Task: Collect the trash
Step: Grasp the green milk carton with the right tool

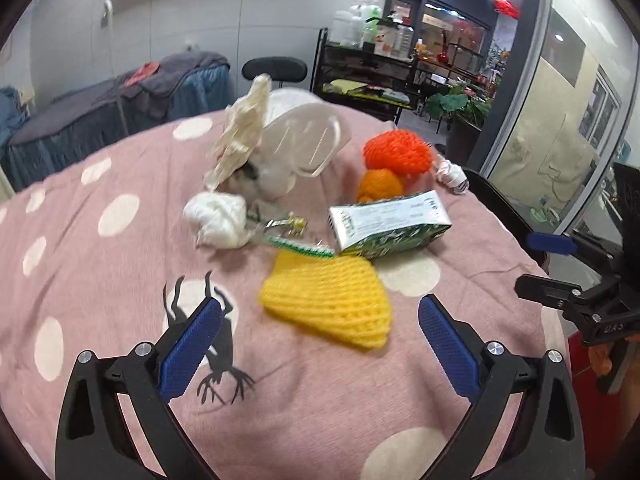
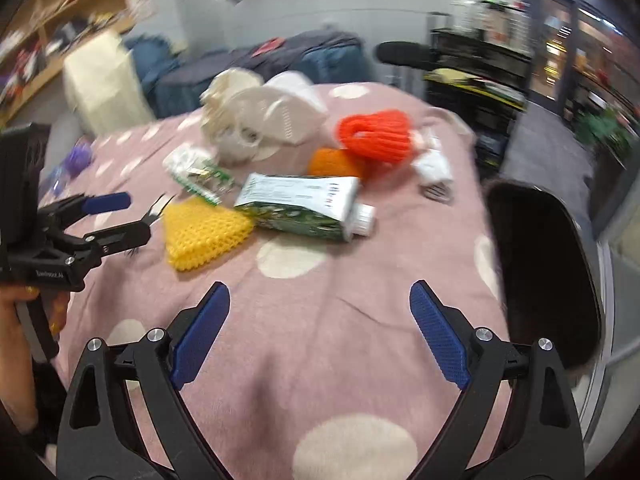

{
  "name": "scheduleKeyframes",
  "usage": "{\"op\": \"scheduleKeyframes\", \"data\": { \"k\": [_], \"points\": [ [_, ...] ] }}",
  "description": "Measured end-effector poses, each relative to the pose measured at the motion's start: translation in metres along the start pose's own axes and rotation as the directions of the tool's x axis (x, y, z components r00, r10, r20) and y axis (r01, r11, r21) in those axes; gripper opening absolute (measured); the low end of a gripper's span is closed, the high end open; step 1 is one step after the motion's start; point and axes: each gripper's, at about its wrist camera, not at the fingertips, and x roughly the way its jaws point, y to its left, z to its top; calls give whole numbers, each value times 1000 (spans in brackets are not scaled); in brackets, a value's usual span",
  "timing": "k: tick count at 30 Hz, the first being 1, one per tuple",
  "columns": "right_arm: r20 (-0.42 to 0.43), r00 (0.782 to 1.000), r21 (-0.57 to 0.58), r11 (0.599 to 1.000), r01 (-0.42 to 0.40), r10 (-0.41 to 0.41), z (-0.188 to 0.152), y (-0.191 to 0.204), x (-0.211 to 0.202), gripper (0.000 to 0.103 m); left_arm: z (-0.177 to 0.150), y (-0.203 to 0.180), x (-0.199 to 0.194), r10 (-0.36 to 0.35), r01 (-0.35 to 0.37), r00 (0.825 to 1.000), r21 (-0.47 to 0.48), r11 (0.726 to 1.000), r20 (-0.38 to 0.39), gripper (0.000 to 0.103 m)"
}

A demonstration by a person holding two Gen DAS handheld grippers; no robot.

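Trash lies in a loose pile on a pink dotted tablecloth (image 1: 80, 280). A yellow foam net (image 1: 328, 300) is nearest, with a green and white toothpaste tube (image 1: 388, 224) behind it. Further back are a white tissue wad (image 1: 218, 220), a green wrapper (image 1: 296, 240), an orange net (image 1: 380, 186), a red net (image 1: 398, 152) and a white plastic lid (image 1: 304, 136). My left gripper (image 1: 320, 302) is open, hovering just short of the yellow net (image 2: 204, 232). My right gripper (image 2: 320, 287) is open over bare cloth, short of the tube (image 2: 304, 208).
A black chair back (image 2: 544, 280) stands at the table's right edge. A crumpled paper ball (image 1: 452, 174) lies near that edge. A hand (image 2: 20, 340) holds the left gripper (image 2: 132, 216). A black shelf cart (image 1: 360, 72) and covered furniture stand beyond the table.
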Motion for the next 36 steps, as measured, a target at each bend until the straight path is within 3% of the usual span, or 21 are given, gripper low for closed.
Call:
{"op": "scheduleKeyframes", "data": {
  "k": [6, 9, 12, 18, 22, 25, 27, 32, 36],
  "points": [
    [-89, 991, -192, 975, -114, 98, 40, 11, 36, 90, -9, 10, 7, 2, -3, 999, -5, 1000, -43, 97],
    [-142, 988, -347, 933, -99, 52, 57, 25, 55, 90, -13, 14, 7, -3, 3, 999, -4, 1000, -53, 97],
    [-197, 980, -501, 859, -102, 1, 71, 41, 75, 82, -13, 17, 5, -10, 10, 998, -8, 1000, -60, 97],
    [-300, 948, -679, 722, -136, -104, 81, 59, 117, 70, -14, 23, 8, -66, 59, 994, -82, 995, -92, 96],
    [-346, 918, -770, 618, -160, -193, 75, 69, 142, 70, -12, 20, 7, -81, 74, 993, -81, 994, -90, 96],
    [-353, 909, -796, 582, -167, -223, 68, 73, 160, 69, -10, 17, 12, -104, 95, 990, -87, 992, -99, 96],
    [-350, 913, -794, 584, -170, -211, 68, 76, 163, 57, -9, 15, 17, -112, 102, 988, -98, 990, -105, 95],
    [-308, 936, -767, 627, -140, -168, 68, 74, 153, 56, -6, 15, 26, -148, 132, 983, -145, 981, -108, 90],
    [-238, 968, -699, 706, -113, -82, 71, 66, 118, 54, -2, 14, 34, -158, 139, 981, -161, 977, -113, 86]
  ]
}}
